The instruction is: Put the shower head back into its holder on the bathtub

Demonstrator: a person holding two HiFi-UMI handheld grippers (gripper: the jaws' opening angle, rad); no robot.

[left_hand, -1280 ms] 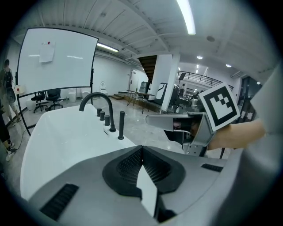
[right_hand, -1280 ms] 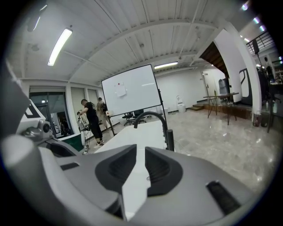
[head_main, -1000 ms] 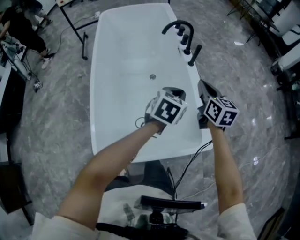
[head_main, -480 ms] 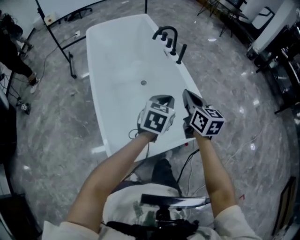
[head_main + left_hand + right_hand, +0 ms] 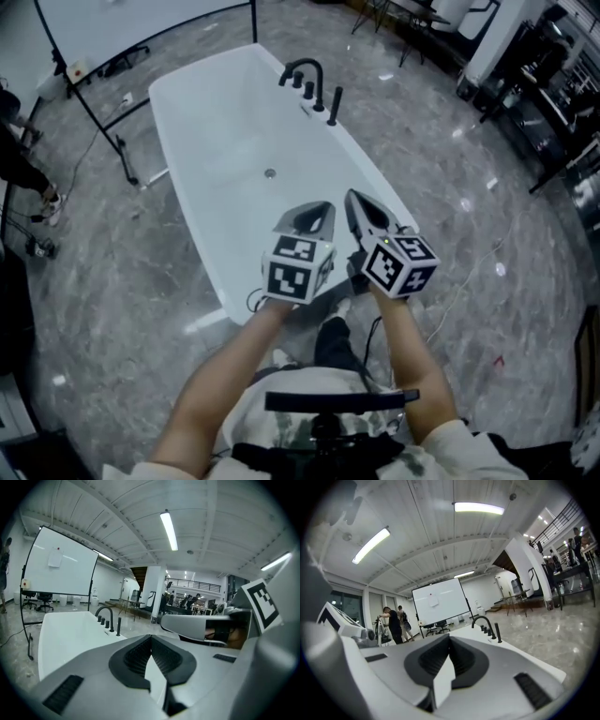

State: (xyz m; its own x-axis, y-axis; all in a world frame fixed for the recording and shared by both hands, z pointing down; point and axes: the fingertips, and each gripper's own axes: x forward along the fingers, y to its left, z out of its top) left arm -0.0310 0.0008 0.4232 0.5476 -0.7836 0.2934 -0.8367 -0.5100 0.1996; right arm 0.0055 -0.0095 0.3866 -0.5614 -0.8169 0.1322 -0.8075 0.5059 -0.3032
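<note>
The white bathtub [image 5: 220, 141] runs away from me in the head view. On its far right rim stands the black curved faucet [image 5: 305, 73]. Beside it the black shower head [image 5: 334, 105] stands upright on the rim. My left gripper [image 5: 313, 210] and right gripper [image 5: 357, 201] hover side by side over the tub's near end, far short of the shower head. Both are shut with nothing between the jaws. The left gripper view shows the left gripper [image 5: 151, 637] shut, with the shower head [image 5: 118, 626] far ahead. In the right gripper view the right gripper [image 5: 449, 637] is shut too, with the shower head [image 5: 498, 633] beyond it.
A whiteboard [image 5: 131, 21] on a black stand [image 5: 101, 131] is behind the tub's far left. Dark furniture [image 5: 534, 84] fills the upper right. A cable [image 5: 464, 277] trails over the marble floor by my feet. Two people [image 5: 393, 621] stand far off by the whiteboard.
Both grippers have drawn back from the faucet end toward the tub's near end and closer together. The tub and faucet now lie farther off and more to the left in the head view.
</note>
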